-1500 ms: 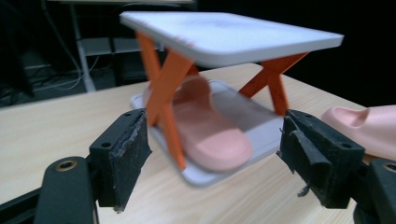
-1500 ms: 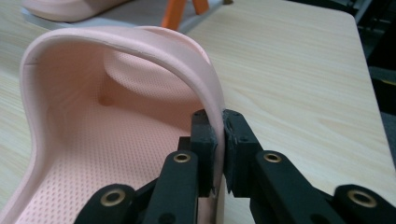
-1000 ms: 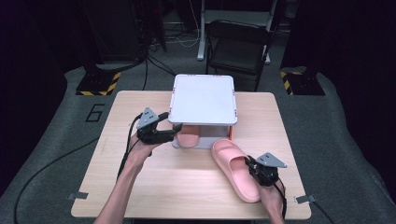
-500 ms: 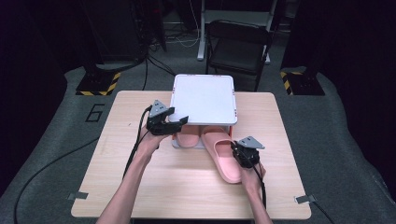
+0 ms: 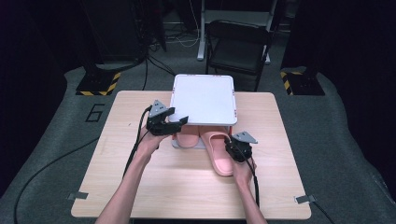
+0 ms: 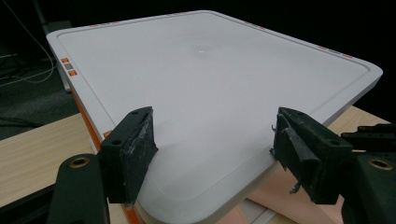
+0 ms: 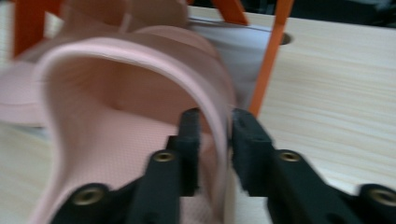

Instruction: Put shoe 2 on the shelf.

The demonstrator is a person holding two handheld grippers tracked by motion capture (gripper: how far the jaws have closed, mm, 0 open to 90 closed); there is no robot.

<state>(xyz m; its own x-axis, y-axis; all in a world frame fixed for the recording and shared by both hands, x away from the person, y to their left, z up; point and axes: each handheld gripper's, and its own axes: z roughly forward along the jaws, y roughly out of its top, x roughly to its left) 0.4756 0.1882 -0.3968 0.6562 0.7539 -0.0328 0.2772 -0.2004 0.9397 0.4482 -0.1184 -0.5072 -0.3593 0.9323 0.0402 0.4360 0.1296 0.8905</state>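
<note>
pink slippers [image 5: 219, 151] sit under white-topped rack [image 5: 204, 99], toes inside.

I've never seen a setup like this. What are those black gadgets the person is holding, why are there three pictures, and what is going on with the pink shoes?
A person sits at a wooden table and holds a hand-operated two-jaw gripper in each hand; there is no robot arm. One picture comes from a fixed camera above the table. The other two come from small cameras riding on the grippers, looking along their black jaws.

On the table stands a white shelf with orange legs. Two pink slippers lie partly under it. The left gripper hovers open over the shelf's near left corner, its jaws clear of the top. The right gripper straddles the strap rim of the right slipper. Its jaws have just been opening, with the rim still between them, so it seems to be letting go. The left slipper lies untouched.
</note>
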